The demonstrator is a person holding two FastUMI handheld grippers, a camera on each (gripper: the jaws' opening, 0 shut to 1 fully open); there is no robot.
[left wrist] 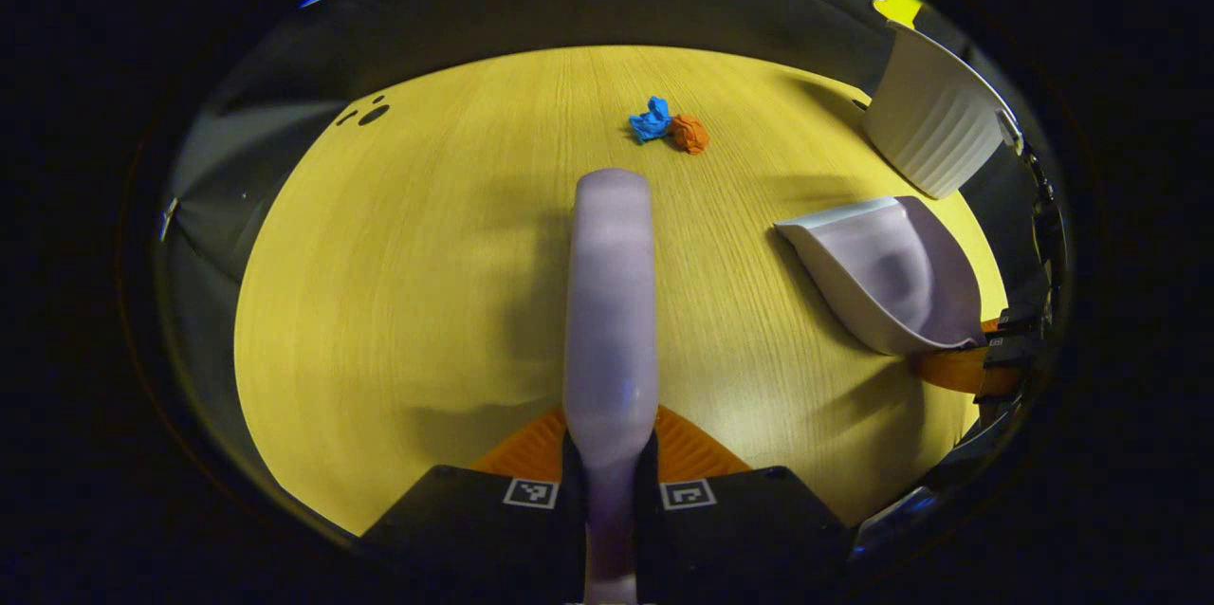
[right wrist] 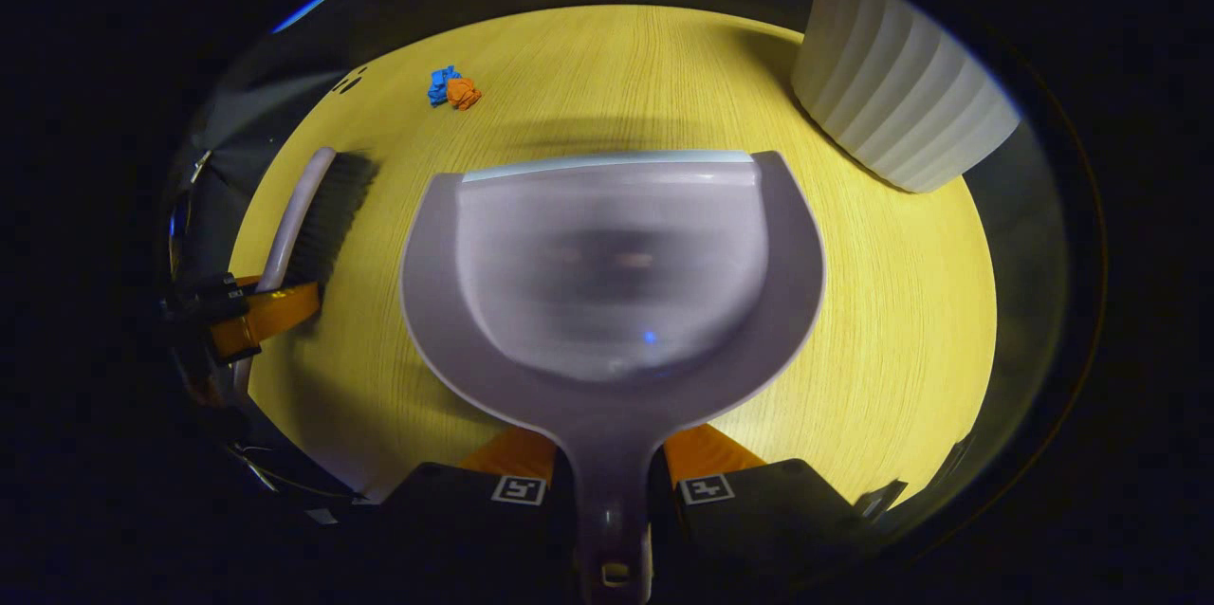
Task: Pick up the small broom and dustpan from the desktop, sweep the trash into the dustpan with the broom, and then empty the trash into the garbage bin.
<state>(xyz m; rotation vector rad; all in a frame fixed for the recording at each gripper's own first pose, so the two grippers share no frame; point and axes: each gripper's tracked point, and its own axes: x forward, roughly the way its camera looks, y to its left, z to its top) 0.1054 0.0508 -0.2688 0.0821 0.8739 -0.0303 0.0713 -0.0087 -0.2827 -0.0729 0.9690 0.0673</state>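
The left gripper [left wrist: 610,453] clamps the pale grey broom [left wrist: 610,302], pointing at the blue and orange trash [left wrist: 670,125]. The right gripper [right wrist: 610,472] clamps the grey dustpan [right wrist: 612,273], its mouth toward the trash and near the ribbed white bin [right wrist: 896,102].

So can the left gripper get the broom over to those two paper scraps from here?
Probably yes: the left gripper holds the broom, and bare desktop lies between it and the blue scrap and orange scrap.
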